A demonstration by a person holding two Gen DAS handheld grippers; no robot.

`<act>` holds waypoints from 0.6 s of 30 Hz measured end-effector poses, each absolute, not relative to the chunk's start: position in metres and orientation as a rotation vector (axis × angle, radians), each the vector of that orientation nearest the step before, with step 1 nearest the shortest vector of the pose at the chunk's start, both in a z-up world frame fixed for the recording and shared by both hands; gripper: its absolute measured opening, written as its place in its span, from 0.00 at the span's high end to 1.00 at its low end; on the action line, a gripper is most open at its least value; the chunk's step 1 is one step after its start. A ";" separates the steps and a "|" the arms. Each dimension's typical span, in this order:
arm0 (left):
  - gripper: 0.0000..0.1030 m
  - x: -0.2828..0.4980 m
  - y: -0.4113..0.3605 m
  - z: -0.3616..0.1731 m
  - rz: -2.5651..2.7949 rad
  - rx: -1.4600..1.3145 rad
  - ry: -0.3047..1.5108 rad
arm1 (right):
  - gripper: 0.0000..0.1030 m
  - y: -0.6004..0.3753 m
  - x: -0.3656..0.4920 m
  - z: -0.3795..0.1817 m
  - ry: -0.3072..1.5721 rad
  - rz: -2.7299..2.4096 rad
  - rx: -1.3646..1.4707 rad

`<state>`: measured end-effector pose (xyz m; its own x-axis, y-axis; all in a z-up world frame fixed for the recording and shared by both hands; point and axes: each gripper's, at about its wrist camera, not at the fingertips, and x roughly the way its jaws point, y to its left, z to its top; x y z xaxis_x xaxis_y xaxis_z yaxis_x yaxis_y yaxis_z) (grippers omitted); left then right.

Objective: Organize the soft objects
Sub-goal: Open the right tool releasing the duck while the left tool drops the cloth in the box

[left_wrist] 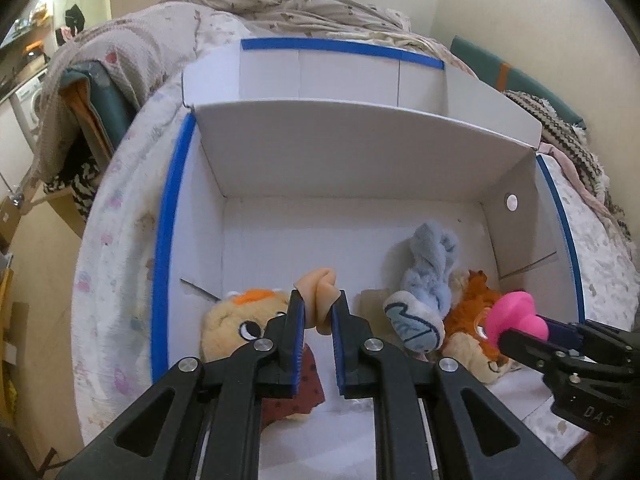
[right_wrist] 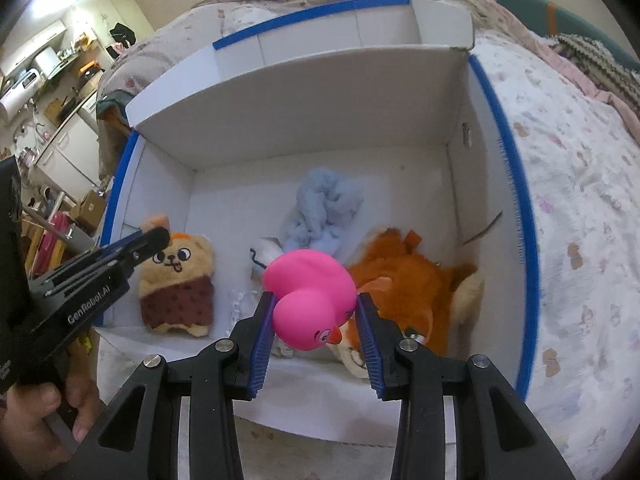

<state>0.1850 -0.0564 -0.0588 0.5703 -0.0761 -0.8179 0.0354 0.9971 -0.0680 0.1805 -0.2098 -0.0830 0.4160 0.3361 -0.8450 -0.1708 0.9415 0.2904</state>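
white cardboard box (left_wrist: 352, 160) with blue tape on its rims sits open on the bed (right_wrist: 580, 184), flaps up. it already holds several soft toys on its floor: orange fox plush (right_wrist: 404, 276) at the right, tan cat plush (right_wrist: 178, 280) in a brown dotted dress at the left, and a light blue fuzzy toy (right_wrist: 324, 208) between them toward the back.

both tongs hover over the near edge of the box, each loaded. right gripper (right_wrist: 314, 312) is clamped on a pink rubber duck (right_wrist: 310, 300), pads pressing its sides, duck hanging above the fox's head. left gripper (left_wrist: 320, 308) is closed narrow on a peach soft piece (left_wrist: 320, 296), pinched between the blue pads just over the cat plush; what that piece is exactly i cannot tell.

step in hand looks like the drop-off: two items carried in, not yet released. most of the sorting seems done, judging by what's in the box.

next move probably calls for lowering each one toward a bare patch of floor, the middle front looks free, then opening the jaws. the duck may bounce or roll off the fox if let go from here.
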 end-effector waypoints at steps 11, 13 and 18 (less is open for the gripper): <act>0.88 0.185 -0.067 -0.069 -0.066 0.006 0.976 | 0.60 -0.210 0.184 -0.091 1.132 0.309 0.181; 0.88 0.184 -0.068 -0.069 -0.068 0.017 0.973 | 0.60 -0.210 0.185 -0.092 1.135 0.306 0.189; 0.88 0.183 -0.067 -0.069 -0.066 0.024 0.971 | 0.60 -0.212 0.184 -0.091 1.132 0.307 0.206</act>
<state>0.1831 -0.0669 -0.0693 0.5624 -0.0454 -0.8256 0.0670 0.9977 -0.0092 0.1842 -0.2120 -0.0913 0.3896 0.3431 -0.8547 -0.1357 0.9393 0.3152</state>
